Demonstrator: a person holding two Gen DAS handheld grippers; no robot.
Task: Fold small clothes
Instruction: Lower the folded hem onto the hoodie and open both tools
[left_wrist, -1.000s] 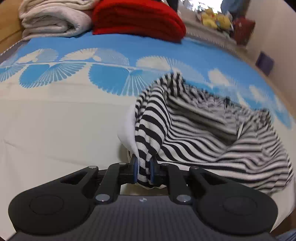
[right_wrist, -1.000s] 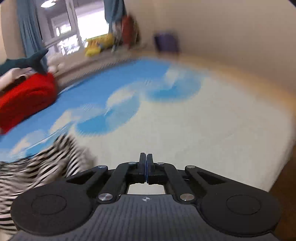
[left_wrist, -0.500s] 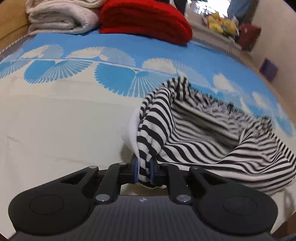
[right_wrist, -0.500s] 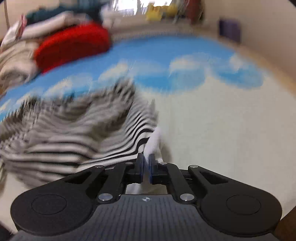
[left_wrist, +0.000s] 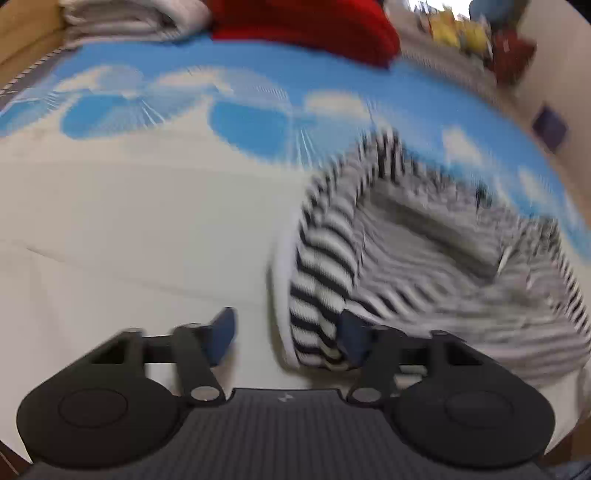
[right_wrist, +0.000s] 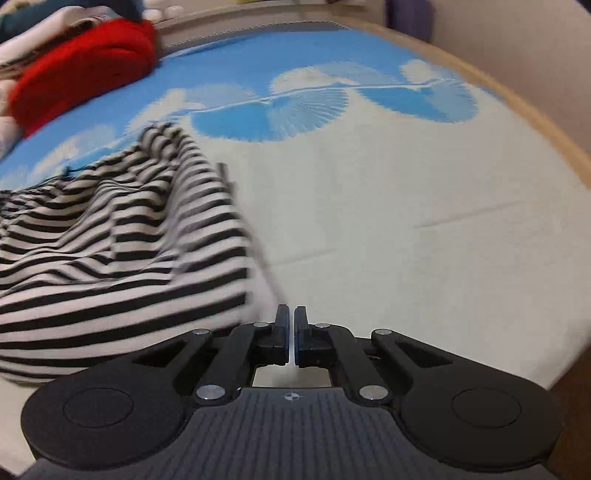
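Note:
A black-and-white striped garment (left_wrist: 424, 251) lies crumpled on the bed's blue and cream cover (left_wrist: 129, 221). My left gripper (left_wrist: 288, 332) is open; a bunched striped fold with a white edge lies between its fingers, against the right pad. In the right wrist view the garment (right_wrist: 122, 258) spreads to the left. My right gripper (right_wrist: 291, 332) is shut, with a thin white edge of the garment reaching its fingers; whether it is pinched is unclear.
A folded red blanket (left_wrist: 306, 26) and a folded white blanket (left_wrist: 129, 18) lie at the far end of the bed. Toys (left_wrist: 461, 33) sit on a ledge beyond. The wooden bed edge (right_wrist: 535, 122) curves along the right.
My left gripper has opened and let go of the striped fold. My right gripper has swung toward the garment and now sits at its white edge.

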